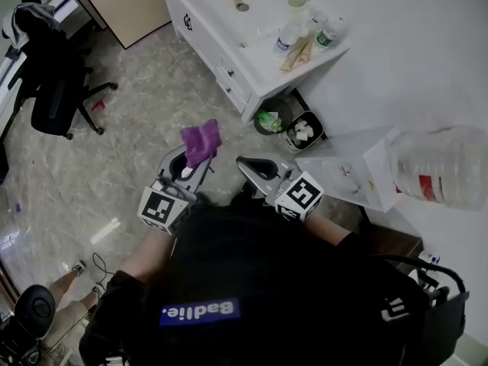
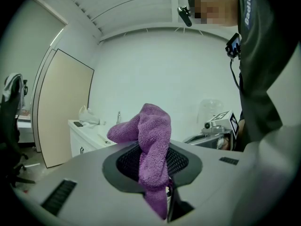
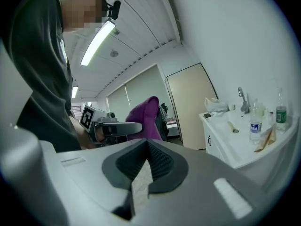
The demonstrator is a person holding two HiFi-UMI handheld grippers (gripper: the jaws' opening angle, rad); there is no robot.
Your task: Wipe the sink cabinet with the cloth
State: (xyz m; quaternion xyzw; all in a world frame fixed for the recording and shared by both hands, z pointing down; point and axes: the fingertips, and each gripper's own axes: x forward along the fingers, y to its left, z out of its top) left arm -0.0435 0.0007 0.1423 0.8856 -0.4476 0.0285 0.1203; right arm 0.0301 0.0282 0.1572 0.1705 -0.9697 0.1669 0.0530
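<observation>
The left gripper (image 1: 184, 169) has its jaws clamped on a fluffy purple terry cloth (image 2: 151, 140), which bunches up above the tips and hangs a tail down between them; the right gripper (image 3: 142, 172) has its jaws pressed together with nothing in them, and rides just beside the left. Both are carried in the air over the marbled grey floor (image 1: 130, 151), well apart from the white sink cabinet (image 1: 256, 30), whose top bears clear plastic bottles (image 1: 291, 35) and other small clutter. By my reading the cloth is in hand but no wiping has begun: the approach and every stroke on the cabinet are left to do
</observation>
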